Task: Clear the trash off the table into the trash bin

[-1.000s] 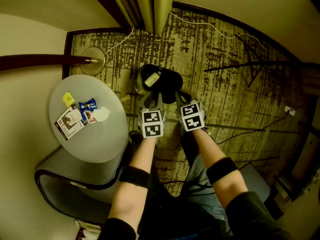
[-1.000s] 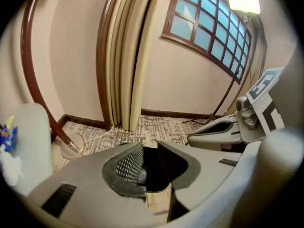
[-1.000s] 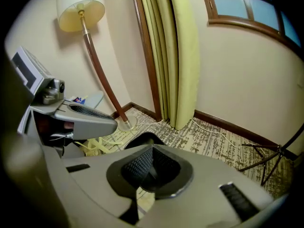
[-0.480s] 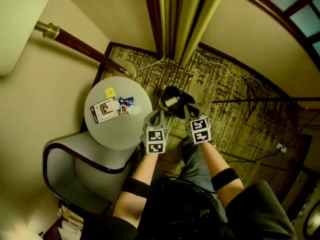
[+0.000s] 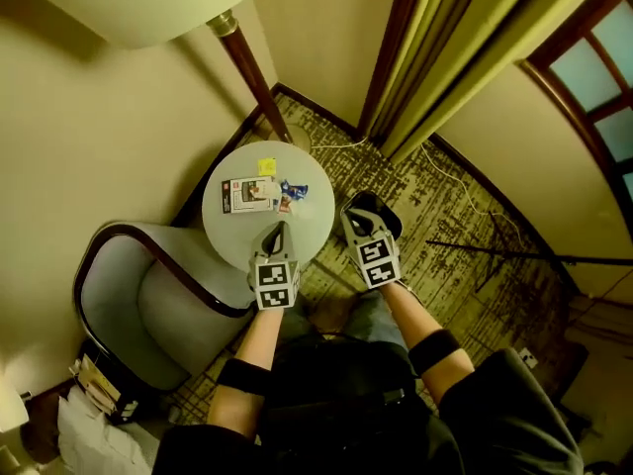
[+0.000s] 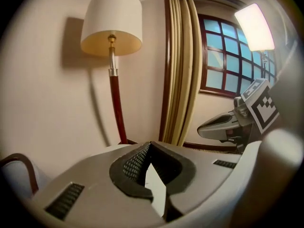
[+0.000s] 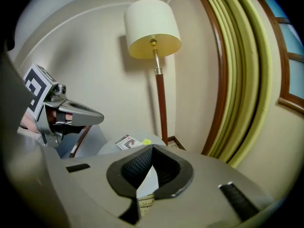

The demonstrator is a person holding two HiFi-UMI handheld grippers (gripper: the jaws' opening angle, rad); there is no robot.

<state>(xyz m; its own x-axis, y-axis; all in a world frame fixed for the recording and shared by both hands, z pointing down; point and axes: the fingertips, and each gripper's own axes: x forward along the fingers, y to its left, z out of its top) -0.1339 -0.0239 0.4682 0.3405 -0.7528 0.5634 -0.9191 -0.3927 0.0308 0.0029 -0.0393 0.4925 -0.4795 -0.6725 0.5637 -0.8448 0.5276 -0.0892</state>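
Head view has the trash (booklet, yellow note, blue wrappers) on the upper half of the round table, just above frame centre. To the table's right sits the bin. Both jaws are pinched closed and empty: left gripper over the table's lower edge, right gripper over the bin.

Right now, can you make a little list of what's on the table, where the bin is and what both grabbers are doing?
Table: round, pale grey, beside an armchair
On table: yellow note, printed card, blue wrapper
Trash bin: black, on the carpet right of the table
Left gripper: shut, empty, above table's near edge
Right gripper: shut, empty, by the bin
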